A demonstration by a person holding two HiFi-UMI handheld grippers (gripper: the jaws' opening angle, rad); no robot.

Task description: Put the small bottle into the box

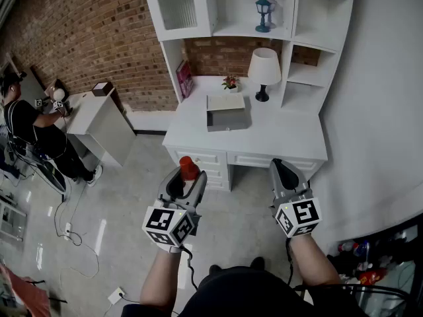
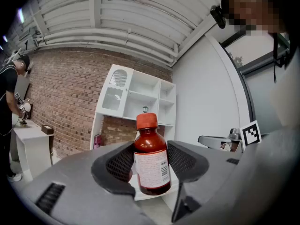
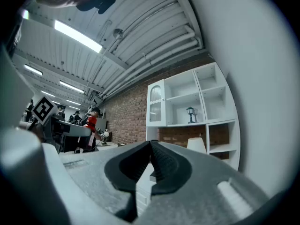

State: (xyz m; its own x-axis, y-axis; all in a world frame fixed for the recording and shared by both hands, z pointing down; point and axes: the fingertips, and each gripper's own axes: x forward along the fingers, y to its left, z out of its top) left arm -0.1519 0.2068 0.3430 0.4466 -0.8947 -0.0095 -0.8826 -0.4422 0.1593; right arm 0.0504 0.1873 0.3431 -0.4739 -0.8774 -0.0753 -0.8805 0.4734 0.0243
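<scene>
A small brown bottle (image 2: 150,159) with an orange cap and a white label stands upright between the jaws of my left gripper (image 2: 150,165), which is shut on it. From the head view the bottle's cap (image 1: 188,167) pokes out of the left gripper (image 1: 186,180), held in front of the white desk (image 1: 284,140). A grey box (image 1: 228,119) with its lid raised sits on the desk's middle, far from both grippers. My right gripper (image 1: 285,174) is shut with nothing between its jaws, level with the desk's front right; its tips (image 3: 151,159) touch.
On the desk stand a white lamp (image 1: 264,70), a small potted plant (image 1: 230,82) and a pink book (image 1: 184,78), under a white shelf unit (image 1: 264,8). A second white table (image 1: 99,121) and a person (image 1: 26,127) are at the left. Cables lie on the floor (image 1: 73,233).
</scene>
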